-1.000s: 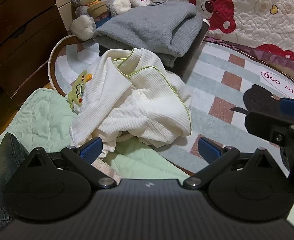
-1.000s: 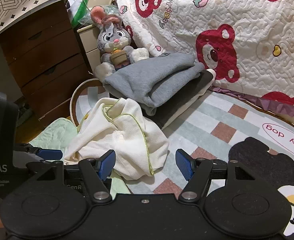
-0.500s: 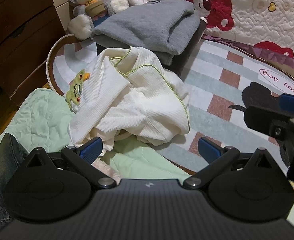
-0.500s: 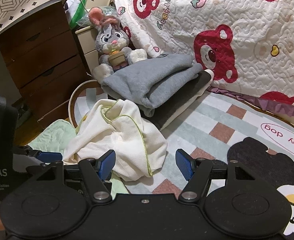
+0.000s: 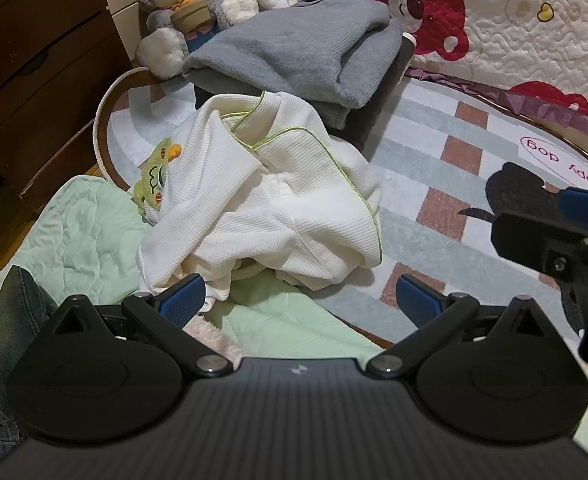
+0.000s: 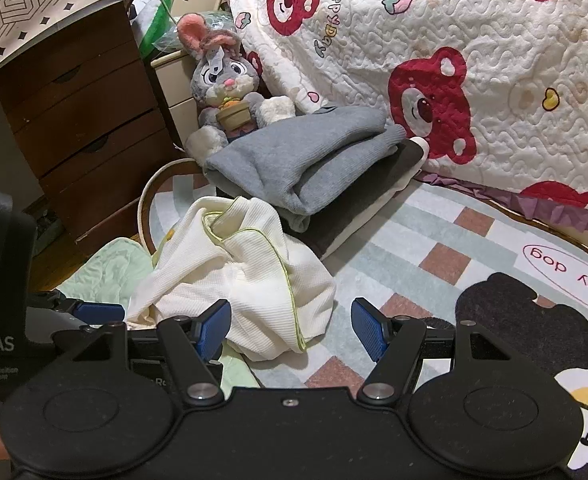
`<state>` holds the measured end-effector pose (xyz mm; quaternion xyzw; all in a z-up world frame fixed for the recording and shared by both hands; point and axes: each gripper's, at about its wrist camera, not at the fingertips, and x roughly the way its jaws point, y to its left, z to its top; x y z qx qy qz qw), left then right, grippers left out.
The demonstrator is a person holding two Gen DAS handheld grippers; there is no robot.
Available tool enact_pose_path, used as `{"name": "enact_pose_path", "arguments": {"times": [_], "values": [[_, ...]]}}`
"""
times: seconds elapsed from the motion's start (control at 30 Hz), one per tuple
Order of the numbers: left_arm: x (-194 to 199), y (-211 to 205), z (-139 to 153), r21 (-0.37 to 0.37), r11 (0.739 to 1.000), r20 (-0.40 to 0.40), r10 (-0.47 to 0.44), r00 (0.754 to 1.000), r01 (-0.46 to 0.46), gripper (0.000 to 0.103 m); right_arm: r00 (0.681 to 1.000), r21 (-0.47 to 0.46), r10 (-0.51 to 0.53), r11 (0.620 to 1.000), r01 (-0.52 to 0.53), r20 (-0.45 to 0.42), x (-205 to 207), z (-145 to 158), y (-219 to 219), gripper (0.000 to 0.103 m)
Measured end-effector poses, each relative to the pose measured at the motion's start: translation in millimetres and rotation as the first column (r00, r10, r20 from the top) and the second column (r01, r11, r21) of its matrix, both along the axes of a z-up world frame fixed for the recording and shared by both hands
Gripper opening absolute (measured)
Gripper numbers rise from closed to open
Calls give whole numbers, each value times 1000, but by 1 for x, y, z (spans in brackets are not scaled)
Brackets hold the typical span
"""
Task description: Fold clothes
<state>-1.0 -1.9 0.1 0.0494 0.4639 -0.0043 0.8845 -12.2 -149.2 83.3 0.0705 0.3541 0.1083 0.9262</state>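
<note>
Sweater (image 5: 302,44) looks folded already, white top (image 5: 270,200) is a crumpled heap, left gripper (image 5: 298,300) and right gripper (image 6: 292,328) both gaping, empty.

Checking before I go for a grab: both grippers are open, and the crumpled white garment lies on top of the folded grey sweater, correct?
Not quite. The white garment lies crumpled on the rug in front of the grey sweater, not on top, as the right wrist view shows. Both the left gripper and right gripper are open.

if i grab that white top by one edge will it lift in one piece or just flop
The white top will probably flop: it lies crumpled in soft folds, so one edge would lift first and the rest trail. Its thin ribbed knit looks light. Its near edge drapes over the green blanket, so it may drag across it.
</note>
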Motion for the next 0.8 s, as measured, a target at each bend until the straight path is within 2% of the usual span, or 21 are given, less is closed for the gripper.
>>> {"name": "enact_pose_path", "arguments": {"times": [0.57, 0.63, 0.7, 0.8], "values": [[4, 9, -4, 3, 1000, -8, 18, 1000, -18, 103, 1000, 7, 0, 1000, 0, -3, 0, 0, -2, 71], [13, 19, -6, -5, 1000, -3, 30, 1000, -30, 103, 1000, 13, 0, 1000, 0, -6, 1, -2, -3, 73], [24, 33, -8, -16, 999, 3, 48, 999, -48, 103, 1000, 14, 3, 1000, -3, 18, 5, -4, -5, 83], [41, 54, -12, -31, 997, 13, 75, 997, -74, 103, 998, 36, 18, 999, -20, 53, 18, -13, -11, 84]]}}
